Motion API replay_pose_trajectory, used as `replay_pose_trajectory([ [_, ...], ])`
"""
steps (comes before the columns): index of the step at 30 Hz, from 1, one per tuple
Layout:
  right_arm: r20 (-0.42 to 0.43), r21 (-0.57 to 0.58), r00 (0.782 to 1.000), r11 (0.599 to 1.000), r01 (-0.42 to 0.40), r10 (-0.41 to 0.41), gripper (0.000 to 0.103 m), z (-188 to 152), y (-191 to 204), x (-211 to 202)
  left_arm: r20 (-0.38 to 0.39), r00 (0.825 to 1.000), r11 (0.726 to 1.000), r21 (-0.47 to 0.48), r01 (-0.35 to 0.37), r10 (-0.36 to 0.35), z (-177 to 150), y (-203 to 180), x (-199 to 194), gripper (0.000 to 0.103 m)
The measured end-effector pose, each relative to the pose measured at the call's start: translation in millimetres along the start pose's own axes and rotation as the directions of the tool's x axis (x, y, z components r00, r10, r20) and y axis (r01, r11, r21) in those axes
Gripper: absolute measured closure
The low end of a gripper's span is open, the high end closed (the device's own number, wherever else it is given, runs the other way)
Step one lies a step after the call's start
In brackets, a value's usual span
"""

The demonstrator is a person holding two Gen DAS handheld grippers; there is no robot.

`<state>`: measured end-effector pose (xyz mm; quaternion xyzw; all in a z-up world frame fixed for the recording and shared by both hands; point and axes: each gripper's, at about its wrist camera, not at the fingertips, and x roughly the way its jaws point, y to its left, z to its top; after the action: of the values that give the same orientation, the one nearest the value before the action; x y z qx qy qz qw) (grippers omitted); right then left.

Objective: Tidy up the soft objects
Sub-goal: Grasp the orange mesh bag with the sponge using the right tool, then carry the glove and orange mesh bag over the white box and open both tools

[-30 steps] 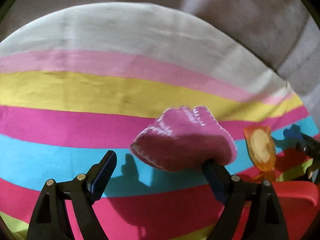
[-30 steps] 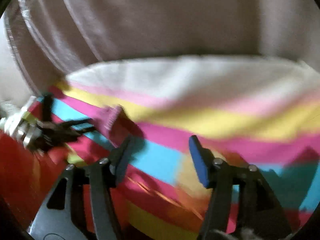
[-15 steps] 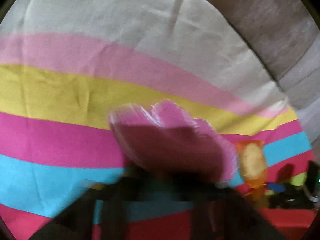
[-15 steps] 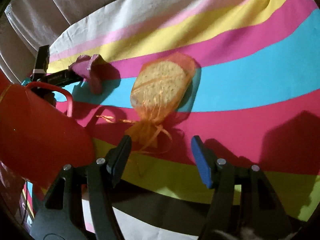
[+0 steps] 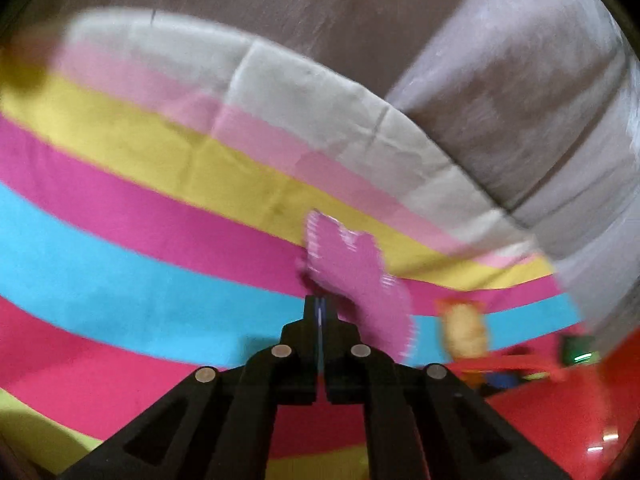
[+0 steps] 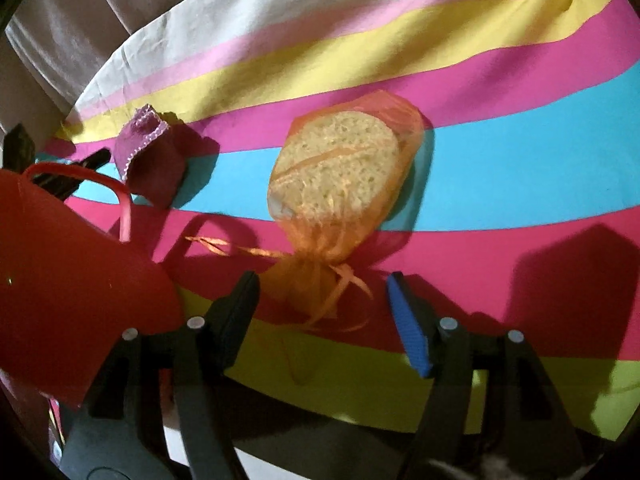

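Striped multicolour sheet (image 6: 500,168). Left gripper (image 5: 320,312) clamps pink felt piece (image 5: 352,276); carry to red bucket (image 6: 60,280), 4 o'clock. Right gripper (image 6: 320,300) widening, nothing pinched; orange mesh sponge pouch (image 6: 340,176) at 12 o'clock.

Plenty of bare striped sheet (image 6: 500,168) right of the mesh bag (image 6: 340,184) and far behind it. Left is tight: the red bucket (image 6: 68,280) crowds the near corner, with the pink felt piece (image 6: 150,160) just beyond its handle.
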<state>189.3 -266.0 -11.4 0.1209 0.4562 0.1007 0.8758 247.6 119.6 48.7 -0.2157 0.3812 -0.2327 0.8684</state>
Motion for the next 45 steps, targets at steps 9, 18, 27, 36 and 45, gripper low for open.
replay_pose_trajectory([
  [9,0.008,-0.014,1.000,1.000,0.017,-0.016,0.025,1,7,1,-0.154,0.986,0.976,-0.217,0.027,-0.062,33,-9,36,0.013],
  [18,0.021,-0.031,0.998,0.998,0.057,-0.056,0.025,4,7,2,-0.099,0.981,0.986,0.019,-0.168,0.169,-3,-38,24,0.090],
  [27,0.062,-0.124,0.967,0.959,0.254,-0.248,0.075,11,28,17,0.082,0.968,0.970,-0.076,-0.231,0.237,-53,-42,-106,0.091],
  [36,0.151,-0.088,0.970,0.975,0.205,-0.190,0.087,-39,29,-77,0.078,0.967,0.967,-0.100,-0.233,0.241,-126,-79,-171,0.090],
  [45,0.202,-0.073,0.969,0.985,0.159,-0.141,0.087,-102,29,-170,0.082,0.968,0.969,-0.099,-0.227,0.236,-175,-103,-208,0.090],
])
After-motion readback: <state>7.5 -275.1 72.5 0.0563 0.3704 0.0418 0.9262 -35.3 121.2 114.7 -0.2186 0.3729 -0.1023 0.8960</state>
